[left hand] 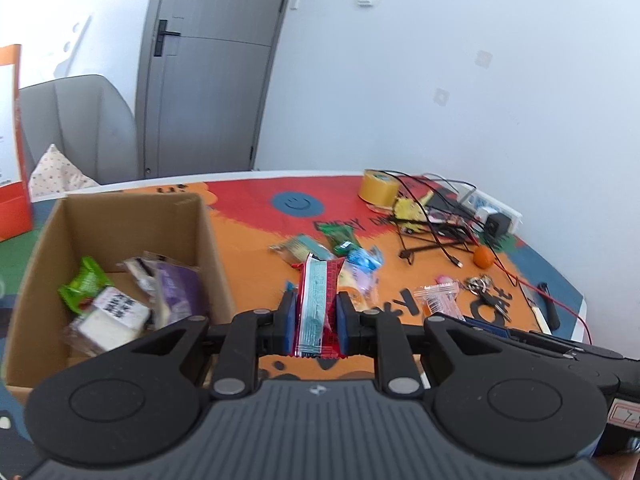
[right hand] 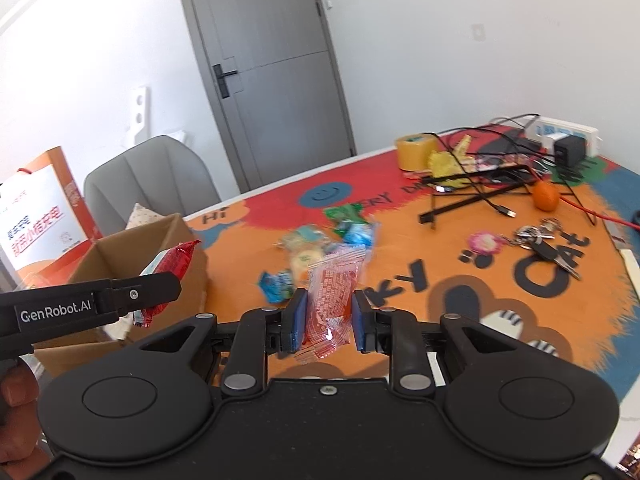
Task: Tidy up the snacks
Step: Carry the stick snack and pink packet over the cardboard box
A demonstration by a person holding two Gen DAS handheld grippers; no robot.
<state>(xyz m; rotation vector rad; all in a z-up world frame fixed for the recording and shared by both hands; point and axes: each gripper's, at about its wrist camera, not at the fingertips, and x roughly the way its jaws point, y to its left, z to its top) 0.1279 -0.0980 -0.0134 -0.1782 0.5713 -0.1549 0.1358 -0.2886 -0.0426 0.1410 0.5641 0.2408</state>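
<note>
My left gripper [left hand: 316,322] is shut on a red and pale-blue snack packet [left hand: 318,304], held upright above the table beside the open cardboard box [left hand: 208,236]. The box holds several wrapped snacks [left hand: 120,300]. My right gripper [right hand: 329,316] is shut on a clear packet with red print [right hand: 334,292], lifted off the table. In the right wrist view the left gripper [right hand: 160,284] shows at the left edge with its red packet [right hand: 172,268] in front of the box [right hand: 120,248]. A loose heap of snacks [right hand: 320,240] lies mid-table.
A tape roll [right hand: 416,150], tangled cables [right hand: 480,184], a power strip [right hand: 568,134], an orange [right hand: 545,195] and keys [right hand: 540,240] crowd the far right of the colourful table mat [right hand: 440,240]. A grey chair [right hand: 152,176] and an orange bag [right hand: 40,216] stand behind the box.
</note>
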